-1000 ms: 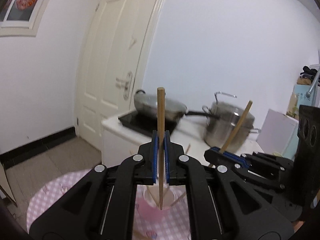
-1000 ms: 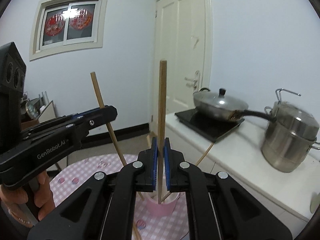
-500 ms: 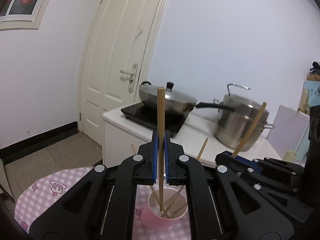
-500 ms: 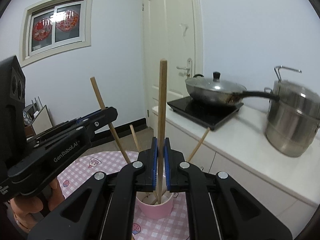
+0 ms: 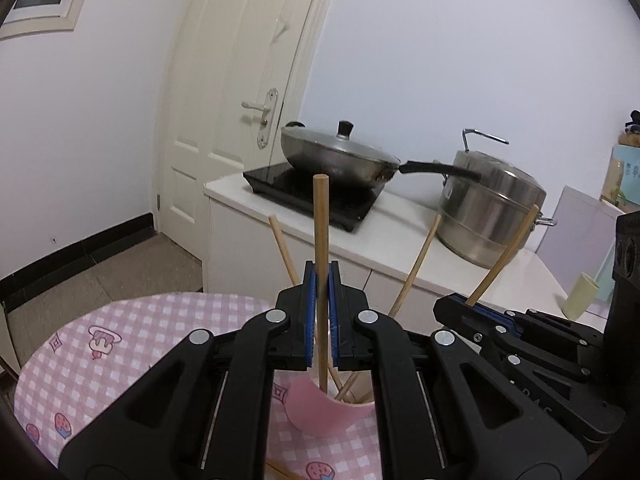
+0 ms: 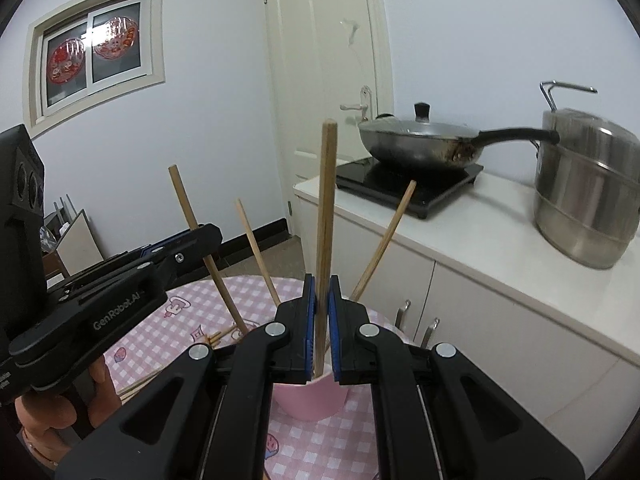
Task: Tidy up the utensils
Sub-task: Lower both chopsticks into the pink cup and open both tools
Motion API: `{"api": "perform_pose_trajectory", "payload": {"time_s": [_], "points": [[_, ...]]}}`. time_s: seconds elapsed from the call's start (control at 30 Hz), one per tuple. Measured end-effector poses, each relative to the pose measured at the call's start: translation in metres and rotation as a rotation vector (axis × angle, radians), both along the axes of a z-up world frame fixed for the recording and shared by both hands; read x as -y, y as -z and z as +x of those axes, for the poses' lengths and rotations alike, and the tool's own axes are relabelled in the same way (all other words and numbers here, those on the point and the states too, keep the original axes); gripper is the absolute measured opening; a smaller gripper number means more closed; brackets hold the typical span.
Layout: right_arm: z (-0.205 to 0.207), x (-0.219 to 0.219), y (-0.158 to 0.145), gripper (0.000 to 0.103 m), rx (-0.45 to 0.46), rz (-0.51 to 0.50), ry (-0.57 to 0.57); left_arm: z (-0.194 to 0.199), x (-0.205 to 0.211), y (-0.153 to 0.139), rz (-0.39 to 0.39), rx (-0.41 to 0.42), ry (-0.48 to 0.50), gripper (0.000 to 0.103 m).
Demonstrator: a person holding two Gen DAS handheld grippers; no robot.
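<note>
Left hand-held gripper (image 5: 321, 312) clamped on an upright wooden chopstick (image 5: 321, 240), its lower end inside the pink cup (image 5: 320, 410) just below the fingers, right hand-held gripper (image 6: 321, 320) likewise gripping a second chopstick (image 6: 326, 216) over the cup, loose chopsticks (image 6: 256, 250) leaning inside, checked bench (image 5: 132, 344) beneath.

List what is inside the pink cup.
The pink cup holds two loose chopsticks leaning outward, plus the lower ends of the two chopsticks being lowered in. The cup's bottom is hidden by its wall and the black fingers.
</note>
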State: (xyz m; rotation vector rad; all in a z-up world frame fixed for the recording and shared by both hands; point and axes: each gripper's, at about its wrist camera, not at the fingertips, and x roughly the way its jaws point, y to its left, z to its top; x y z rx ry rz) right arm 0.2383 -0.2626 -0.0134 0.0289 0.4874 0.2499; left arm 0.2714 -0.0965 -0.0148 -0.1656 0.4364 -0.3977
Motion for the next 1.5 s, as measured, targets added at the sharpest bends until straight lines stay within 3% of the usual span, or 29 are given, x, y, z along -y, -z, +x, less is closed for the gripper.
{"api": "perform_pose_trajectory", "payload": {"time_s": [0.47,0.6,0.87,0.93,1.0,1.27,1.37,1.5], "points": [[-0.001,0.007,0.013,0.007,-0.032,0.019,0.028,-0.003,-0.003,0.005,-0.001,-0.059,0.026,0.007],[-0.006,0.009,0.01,0.019,-0.028,0.028,0.033,-0.009,-0.003,0.003,0.002,-0.065,0.034,0.007],[-0.025,0.011,-0.001,0.027,0.0,0.034,0.034,-0.028,-0.005,-0.006,0.009,-0.059,0.047,0.008],[-0.029,0.013,-0.004,0.031,0.008,0.038,0.036,-0.032,-0.006,-0.008,0.012,-0.061,0.051,0.013],[-0.035,0.016,-0.006,0.033,0.016,0.042,0.04,-0.039,-0.008,-0.011,0.009,-0.054,0.054,0.025],[-0.061,0.016,-0.017,0.038,0.048,0.049,0.032,-0.058,-0.024,-0.018,-0.002,-0.045,0.052,0.029],[-0.069,0.015,-0.017,0.039,0.052,0.049,0.022,-0.068,-0.034,-0.017,-0.001,-0.037,0.036,0.052],[-0.08,0.008,-0.013,0.039,0.054,0.043,0.004,-0.081,-0.048,-0.014,0.024,-0.032,0.004,0.052]]}}
